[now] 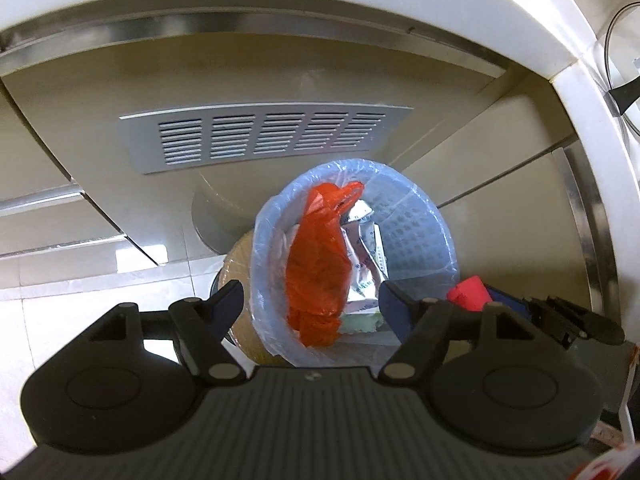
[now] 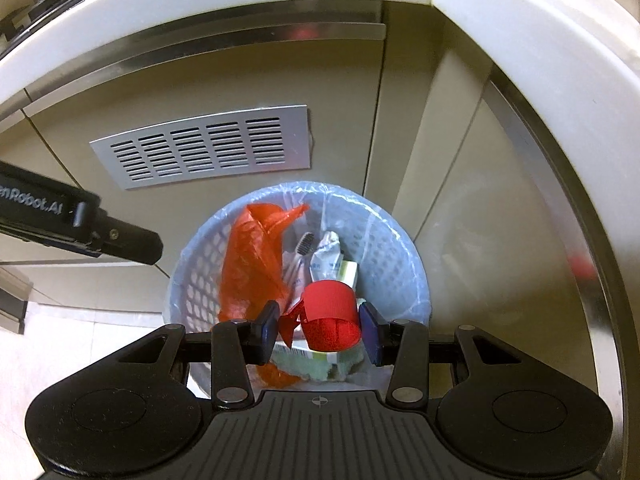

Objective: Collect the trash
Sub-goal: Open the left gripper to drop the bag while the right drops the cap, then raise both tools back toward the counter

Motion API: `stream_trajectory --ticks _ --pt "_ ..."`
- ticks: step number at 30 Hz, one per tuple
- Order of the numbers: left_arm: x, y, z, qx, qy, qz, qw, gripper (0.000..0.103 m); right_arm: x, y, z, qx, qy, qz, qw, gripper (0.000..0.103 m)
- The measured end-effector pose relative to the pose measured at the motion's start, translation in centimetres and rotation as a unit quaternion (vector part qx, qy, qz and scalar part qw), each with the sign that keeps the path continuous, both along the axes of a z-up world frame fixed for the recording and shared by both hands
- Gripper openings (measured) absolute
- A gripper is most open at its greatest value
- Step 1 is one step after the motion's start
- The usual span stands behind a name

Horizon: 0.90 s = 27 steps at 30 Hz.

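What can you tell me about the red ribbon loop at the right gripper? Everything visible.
The red ribbon is a wide ribbed fabric-like band curled into an open loop, with a crumpled tail hanging at its left. It sits between the right gripper fingers; the jaws look spread, its right edge is near or touching the right pad, the left side apart. It hangs directly over the lined trash basket. Whether it is still held or falling cannot be told. In the left wrist view it shows as a red roll beside the basket rim.
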<state>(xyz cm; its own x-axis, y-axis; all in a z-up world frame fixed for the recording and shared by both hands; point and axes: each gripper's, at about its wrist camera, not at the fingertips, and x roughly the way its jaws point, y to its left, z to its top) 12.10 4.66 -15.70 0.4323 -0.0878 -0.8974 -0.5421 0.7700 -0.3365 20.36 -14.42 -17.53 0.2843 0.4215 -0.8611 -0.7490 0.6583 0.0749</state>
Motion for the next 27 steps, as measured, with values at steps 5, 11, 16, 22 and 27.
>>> stream_trajectory --ticks 5,11,16,22,27 --pt "-0.6 0.5 0.4 0.005 -0.005 0.001 1.0000 0.071 0.6 0.5 0.1 0.003 -0.012 -0.004 1.000 0.043" --pt "-1.1 0.9 0.5 0.004 -0.005 0.002 1.0000 0.071 1.3 1.1 0.0 0.005 -0.022 -0.009 1.000 0.068" --pt "-1.3 0.9 0.4 0.006 -0.007 0.001 1.0000 0.071 0.8 1.2 -0.2 -0.004 -0.016 -0.007 1.000 0.068" --pt "-1.8 1.0 0.9 0.017 -0.015 -0.005 0.9997 0.071 -0.3 0.8 -0.1 -0.009 -0.007 -0.001 1.000 0.068" --pt "-2.3 1.0 1.7 0.024 -0.027 -0.012 0.9993 0.071 -1.1 0.7 0.7 -0.005 -0.012 0.003 1.000 0.068"
